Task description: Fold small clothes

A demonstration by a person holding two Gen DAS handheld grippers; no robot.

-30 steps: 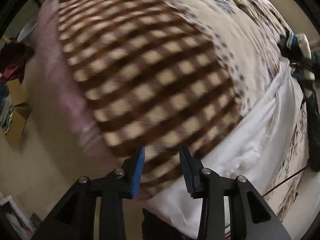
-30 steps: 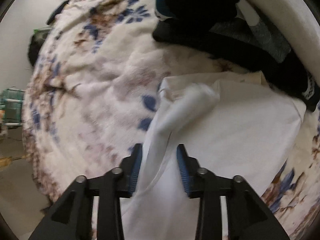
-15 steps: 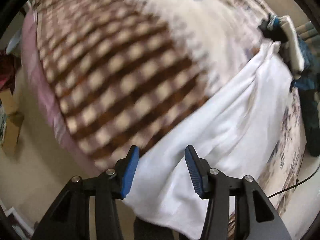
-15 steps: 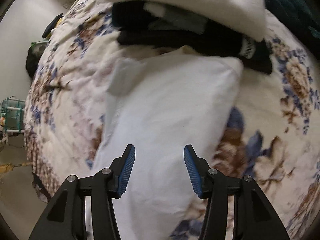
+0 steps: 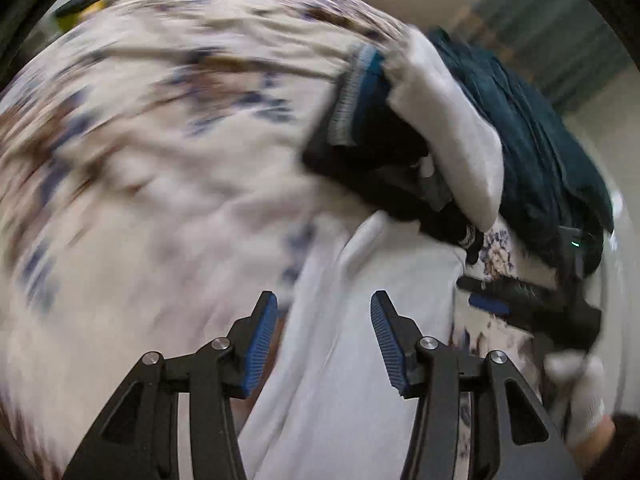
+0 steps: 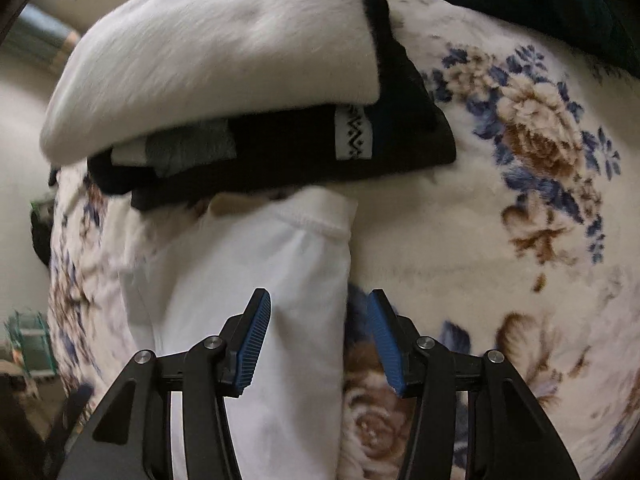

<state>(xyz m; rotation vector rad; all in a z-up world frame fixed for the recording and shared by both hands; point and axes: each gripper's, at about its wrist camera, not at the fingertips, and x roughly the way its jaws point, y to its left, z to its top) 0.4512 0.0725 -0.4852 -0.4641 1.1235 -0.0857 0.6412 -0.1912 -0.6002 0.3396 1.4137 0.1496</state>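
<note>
A white garment [image 5: 352, 380] lies flat on the floral blanket [image 5: 160, 200], one narrow end near a stack of folded clothes. My left gripper [image 5: 323, 298] hovers open above the garment's long left edge, nothing pinched between its blue pads; this view is motion-blurred. My right gripper [image 6: 318, 296] is also open, straddling the right edge of the white garment [image 6: 248, 280] just below its hemmed end, without pressing on it. In the left wrist view the right gripper [image 5: 480, 294] shows at the right, held by a gloved hand [image 5: 580, 392].
The stack beyond the garment holds a fluffy white piece [image 6: 220, 60] over black folded clothes [image 6: 300, 152], with dark teal fabric [image 5: 540, 140] behind. The floral blanket [image 6: 520, 200] spreads to the right of the garment. A green rack [image 6: 28, 340] stands off the bed's left side.
The left gripper has swept from the checked blanket at the bed's edge across to the garment near the stack. Both jaws stand wider. The white fold between the right fingers now lies flat.
</note>
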